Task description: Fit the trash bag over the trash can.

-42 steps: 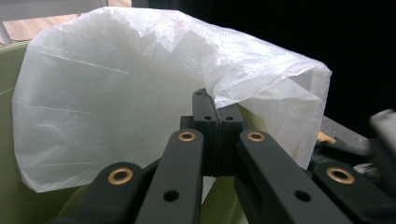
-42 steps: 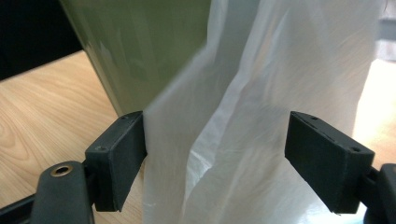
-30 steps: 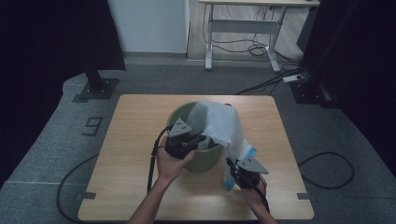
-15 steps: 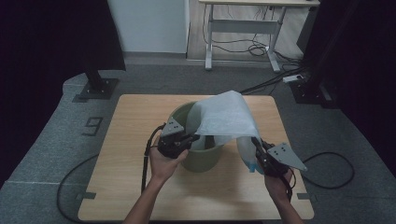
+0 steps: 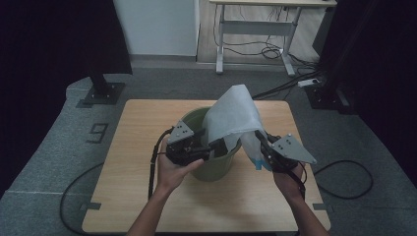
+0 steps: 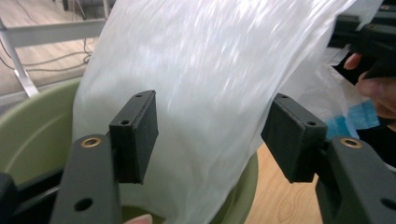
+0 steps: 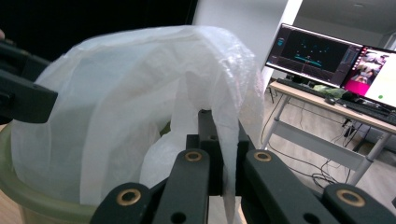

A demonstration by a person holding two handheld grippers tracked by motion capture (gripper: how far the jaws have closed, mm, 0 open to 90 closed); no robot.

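A green bucket (image 5: 216, 166) stands mid-table, its rim also in the left gripper view (image 6: 32, 121) and the right gripper view (image 7: 32, 193). A white plastic bag (image 5: 235, 117) rises out of it, with a blue strip (image 5: 259, 164) at its lower right. My left gripper (image 5: 215, 147) sits at the bucket's near rim. Its jaws have just been opening, and they stand open (image 6: 212, 137) with the bag (image 6: 210, 70) hanging between the pads, untouched. My right gripper (image 5: 260, 142) is raised beside the bucket, shut (image 7: 219, 158) on a fold of the bag (image 7: 140, 88).
The wooden table (image 5: 133, 147) has bare room to the left and in front of the bucket. A black stand base (image 5: 103, 93) and a white desk (image 5: 265, 24) with cables are behind it. Monitors (image 7: 322, 51) stand on a desk in the right gripper view.
My right gripper has risen and moved right, drawing the bag up out of the bucket. My left gripper stayed at the rim and its jaws opened off the bag.
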